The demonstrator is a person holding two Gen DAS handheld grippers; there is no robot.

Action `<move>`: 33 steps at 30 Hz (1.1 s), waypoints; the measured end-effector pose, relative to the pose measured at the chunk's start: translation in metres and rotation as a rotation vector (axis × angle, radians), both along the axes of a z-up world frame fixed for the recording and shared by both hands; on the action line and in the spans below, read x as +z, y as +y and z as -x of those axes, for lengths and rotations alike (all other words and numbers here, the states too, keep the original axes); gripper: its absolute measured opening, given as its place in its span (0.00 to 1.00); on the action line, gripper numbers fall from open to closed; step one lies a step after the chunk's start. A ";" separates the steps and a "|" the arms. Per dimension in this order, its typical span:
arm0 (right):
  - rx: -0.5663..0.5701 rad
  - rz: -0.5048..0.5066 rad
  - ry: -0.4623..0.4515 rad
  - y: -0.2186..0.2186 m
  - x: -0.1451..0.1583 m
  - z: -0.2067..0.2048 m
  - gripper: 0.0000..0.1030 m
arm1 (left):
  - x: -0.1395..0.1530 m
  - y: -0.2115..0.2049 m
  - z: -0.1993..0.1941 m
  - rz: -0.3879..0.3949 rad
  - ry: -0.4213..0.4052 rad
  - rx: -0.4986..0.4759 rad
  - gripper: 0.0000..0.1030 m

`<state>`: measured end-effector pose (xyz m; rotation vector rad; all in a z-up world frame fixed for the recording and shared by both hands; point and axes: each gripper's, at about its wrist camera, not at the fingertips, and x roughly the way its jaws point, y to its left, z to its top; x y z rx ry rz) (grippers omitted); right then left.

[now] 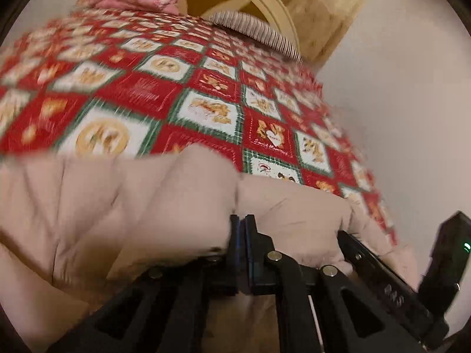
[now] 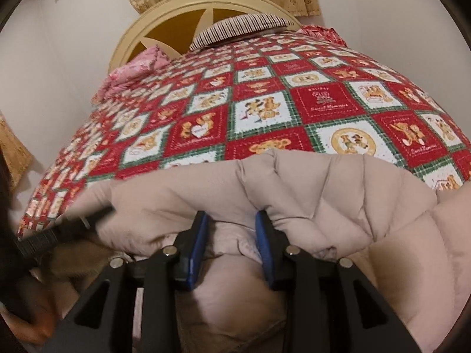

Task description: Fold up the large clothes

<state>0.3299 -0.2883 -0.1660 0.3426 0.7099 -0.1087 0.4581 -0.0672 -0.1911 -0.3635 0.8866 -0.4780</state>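
Beige puffer jacket (image 2: 338,194) lay on near edge of bed (image 2: 265,94). Left tool (image 1: 242,220) was pressed together, pinching jacket's edge; right tool (image 2: 231,220) was spread around a fold. Mid-fold, probably; next, right tool closes, both carry edge across.

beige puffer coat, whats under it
The beige puffer coat lies on a red, white and green teddy-bear quilt spread over the bed. The quilt shows only beyond the coat's far edge; whatever sits directly beneath the coat is covered.
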 end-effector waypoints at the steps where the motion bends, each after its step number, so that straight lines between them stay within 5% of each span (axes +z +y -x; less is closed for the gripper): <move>1: 0.001 0.000 0.001 0.000 0.000 -0.001 0.35 | -0.002 -0.001 0.000 -0.005 0.004 0.001 0.03; 5: -0.004 0.030 0.015 0.005 0.000 -0.004 0.35 | -0.006 -0.025 -0.007 -0.119 -0.008 -0.012 0.03; 15: -0.031 0.167 0.093 0.020 -0.003 -0.019 0.36 | -0.001 -0.017 -0.013 -0.131 0.027 -0.016 0.03; 17: -0.018 0.231 0.143 0.027 0.000 -0.022 0.37 | 0.019 -0.014 -0.002 -0.194 0.073 -0.045 0.03; 19: -0.014 0.240 0.186 0.030 0.013 -0.013 0.37 | 0.055 0.005 0.028 -0.177 0.005 -0.052 0.03; 22: 0.006 0.131 -0.008 0.031 0.056 0.051 0.44 | 0.094 0.044 0.089 -0.164 -0.124 -0.091 0.04; 24: 0.006 0.114 -0.072 0.029 0.078 0.109 0.65 | 0.100 0.079 0.132 -0.169 -0.155 -0.116 0.04; 29: -0.008 0.114 -0.137 0.014 0.090 0.247 0.72 | 0.079 0.163 0.219 -0.120 -0.131 -0.117 0.04; 33: -0.088 0.123 -0.166 -0.007 0.092 0.338 0.76 | 0.055 0.218 0.267 -0.065 -0.115 -0.011 0.04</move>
